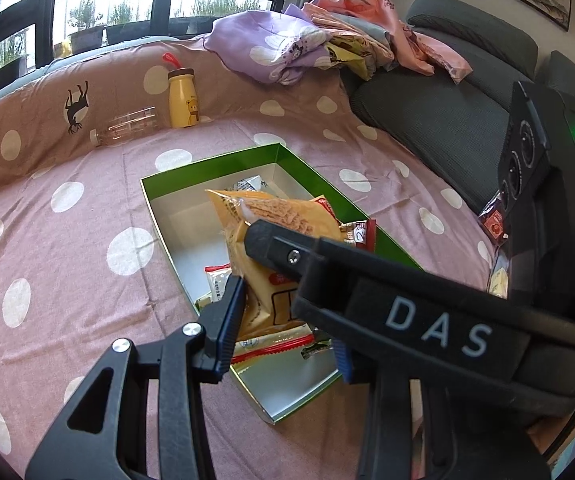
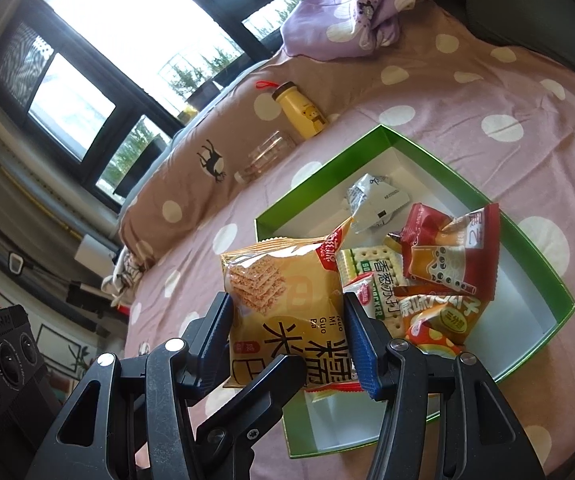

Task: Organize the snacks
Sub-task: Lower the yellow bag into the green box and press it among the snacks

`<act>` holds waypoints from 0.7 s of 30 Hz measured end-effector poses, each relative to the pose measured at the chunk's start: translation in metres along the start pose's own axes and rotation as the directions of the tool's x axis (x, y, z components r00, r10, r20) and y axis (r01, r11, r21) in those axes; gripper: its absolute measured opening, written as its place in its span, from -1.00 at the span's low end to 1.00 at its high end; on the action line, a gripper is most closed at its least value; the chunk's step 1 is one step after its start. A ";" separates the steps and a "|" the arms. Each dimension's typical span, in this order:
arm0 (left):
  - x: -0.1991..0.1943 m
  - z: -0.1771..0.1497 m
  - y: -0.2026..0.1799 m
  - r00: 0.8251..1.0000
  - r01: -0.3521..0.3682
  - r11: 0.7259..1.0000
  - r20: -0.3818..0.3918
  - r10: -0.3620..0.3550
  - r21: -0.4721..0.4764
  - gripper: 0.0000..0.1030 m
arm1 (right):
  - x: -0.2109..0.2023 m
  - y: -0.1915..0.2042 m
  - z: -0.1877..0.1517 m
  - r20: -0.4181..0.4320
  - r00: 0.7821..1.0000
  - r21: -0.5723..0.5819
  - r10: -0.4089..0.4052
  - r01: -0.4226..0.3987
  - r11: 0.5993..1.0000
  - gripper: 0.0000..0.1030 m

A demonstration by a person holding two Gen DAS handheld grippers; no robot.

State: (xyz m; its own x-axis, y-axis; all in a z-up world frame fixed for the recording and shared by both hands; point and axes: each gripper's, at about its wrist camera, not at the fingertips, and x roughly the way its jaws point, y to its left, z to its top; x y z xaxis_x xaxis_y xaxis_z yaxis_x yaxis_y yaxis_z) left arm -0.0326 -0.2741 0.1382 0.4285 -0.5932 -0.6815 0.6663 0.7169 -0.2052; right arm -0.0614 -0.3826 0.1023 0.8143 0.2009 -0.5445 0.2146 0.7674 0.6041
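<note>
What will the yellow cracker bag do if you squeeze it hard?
It would probably crinkle and dent: the yellow cracker bag looks like puffy thin plastic between the right gripper's fingers. It is likely light, since it seems mostly air. The crackers showing inside could crack, so squeeze gently.

A bed covered by a pink sheet with white polka dots [image 1: 67, 264] fills the view; a green box with a white interior [image 1: 287, 160] rests on it at the centre; a clear bottle [image 1: 127, 126] lies on its side at eleven o'clock, near a brown dotted bolster [image 1: 31, 120]; a yellow bear bottle [image 1: 182, 98] stands upright just beside it; crumpled purple and pink bedding [image 1: 279, 48] is heaped at one o'clock.
</note>
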 end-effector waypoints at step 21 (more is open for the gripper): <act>0.010 0.003 -0.003 1.000 0.001 1.000 -0.018 -0.001 0.000 -0.25 | 0.002 -0.005 0.004 -0.005 1.000 0.006 0.000 0.000 1.000 0.13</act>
State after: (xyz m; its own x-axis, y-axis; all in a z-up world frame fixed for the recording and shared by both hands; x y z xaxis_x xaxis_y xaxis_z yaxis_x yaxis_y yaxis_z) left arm -0.0283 -0.2841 0.1342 0.4165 -0.5872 -0.6940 0.6667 0.7163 -0.2059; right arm -0.0591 -0.3884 0.1003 0.8118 0.2041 -0.5471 0.2175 0.7638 0.6077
